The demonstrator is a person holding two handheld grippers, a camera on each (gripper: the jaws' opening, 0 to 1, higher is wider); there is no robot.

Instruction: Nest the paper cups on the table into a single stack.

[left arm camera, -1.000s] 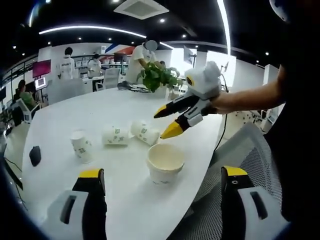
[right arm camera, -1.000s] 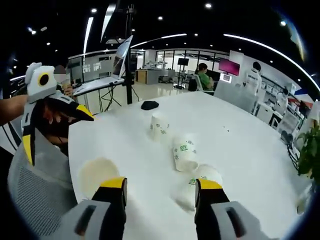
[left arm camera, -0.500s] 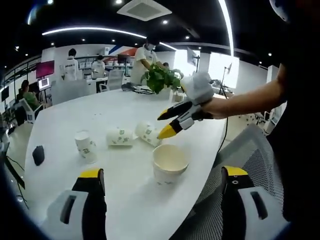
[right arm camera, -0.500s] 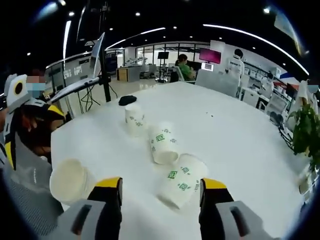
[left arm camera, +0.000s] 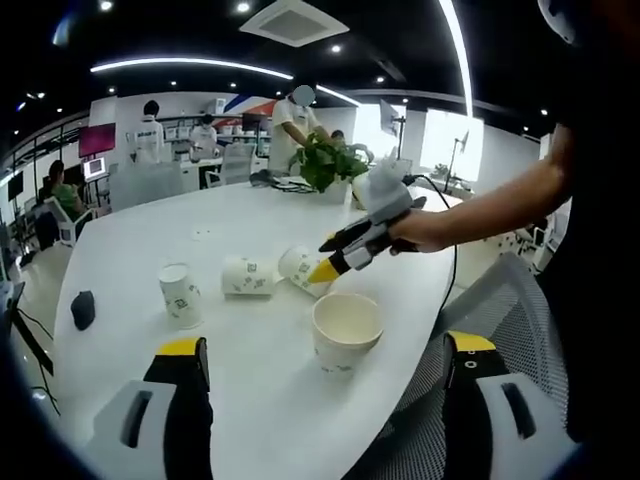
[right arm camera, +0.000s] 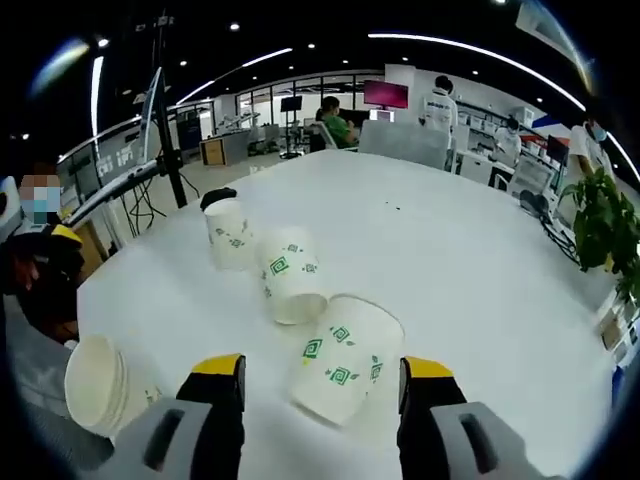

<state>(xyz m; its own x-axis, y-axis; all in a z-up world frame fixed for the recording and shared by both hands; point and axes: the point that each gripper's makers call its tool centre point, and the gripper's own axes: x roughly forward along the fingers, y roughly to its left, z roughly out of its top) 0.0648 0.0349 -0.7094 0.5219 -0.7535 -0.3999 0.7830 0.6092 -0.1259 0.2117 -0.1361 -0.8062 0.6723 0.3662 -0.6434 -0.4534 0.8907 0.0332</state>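
White round table (left arm camera: 250,210), four paper cups on it.

Left gripper view: left gripper (left arm camera: 325,405) held low at the near table edge, fingers wide apart, nothing between them. Upright stack (left arm camera: 346,331) of cups, plain white with a wide mouth, stands just ahead, near the table edge. Beyond it, two printed cups lie on their sides: near cup (left arm camera: 303,268) and middle cup (left arm camera: 249,275), close together. Far cup (left arm camera: 181,293) stands upright to their left, apart from them. A dark mouse (left arm camera: 83,308) sits near the left table edge. The right gripper (left arm camera: 331,257) comes in from the right, held by a hand (left arm camera: 415,231); its yellow tips are spread and sit just beside the near cup. Cannot tell whether they touch it. A plant (left arm camera: 325,160) stands at the far side of the table; people in white stand behind.

Right gripper view: right gripper (right arm camera: 322,385) fingers open, with the near cup (right arm camera: 345,361) lying on its side between and just ahead of the tips, mouth toward the camera's right. No grip on it visible. Middle cup (right arm camera: 288,279) lies just behind it, almost touching. Far cup (right arm camera: 229,233) stands upright further back. Stack (right arm camera: 97,384) at lower left, close to the table edge. Plant (right arm camera: 598,222) at the right edge.
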